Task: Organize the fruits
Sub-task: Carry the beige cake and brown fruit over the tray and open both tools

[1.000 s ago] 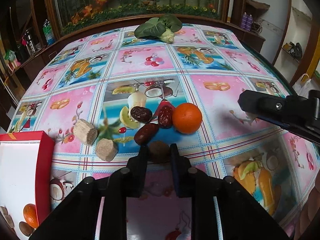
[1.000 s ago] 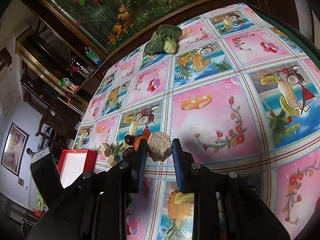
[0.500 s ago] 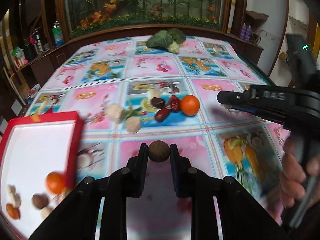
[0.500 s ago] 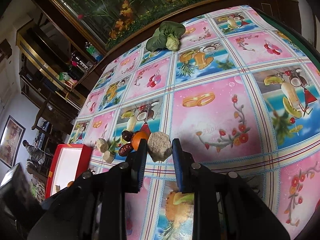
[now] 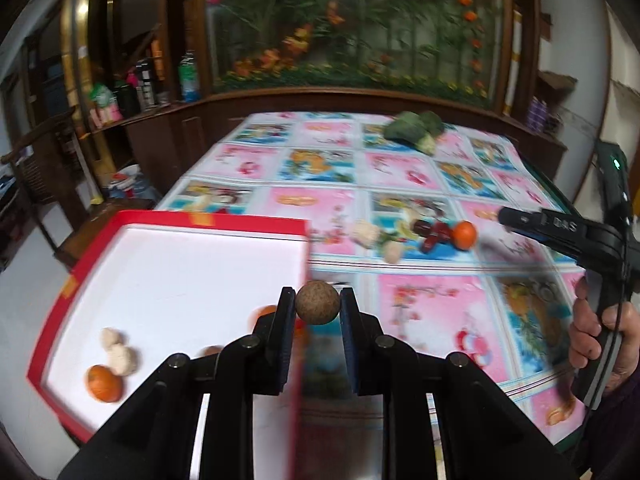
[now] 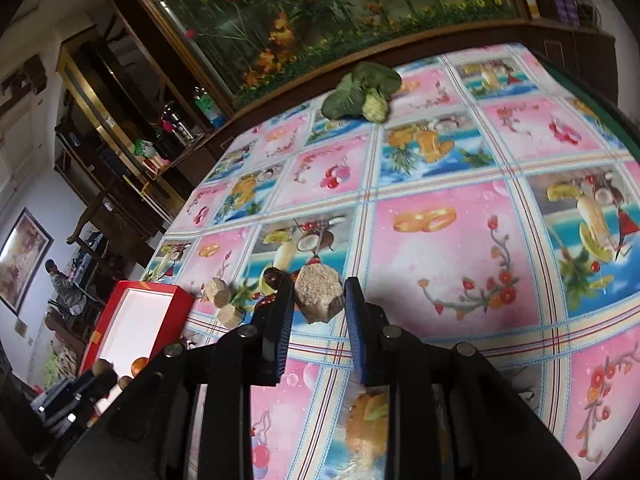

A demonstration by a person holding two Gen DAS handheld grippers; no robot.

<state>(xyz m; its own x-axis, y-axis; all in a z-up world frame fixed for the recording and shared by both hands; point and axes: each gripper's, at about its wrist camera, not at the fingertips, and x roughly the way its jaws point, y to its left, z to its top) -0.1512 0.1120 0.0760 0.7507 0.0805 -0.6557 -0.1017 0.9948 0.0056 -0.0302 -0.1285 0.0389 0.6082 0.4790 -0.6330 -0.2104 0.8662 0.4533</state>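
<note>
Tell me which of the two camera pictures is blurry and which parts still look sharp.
Left wrist view: motion blur smears the red box, the tablecloth and the loose fruit, while the left tongs and the brown ball they hold stay crisp. Right wrist view: mostly sharp, the pale chunk in the right tongs is clear; fisheye bending curves the cloth's grid in both.

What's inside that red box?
The red box holds an orange, pale lumps and another orange half hidden by the left gripper, which covers the near corner.
</note>
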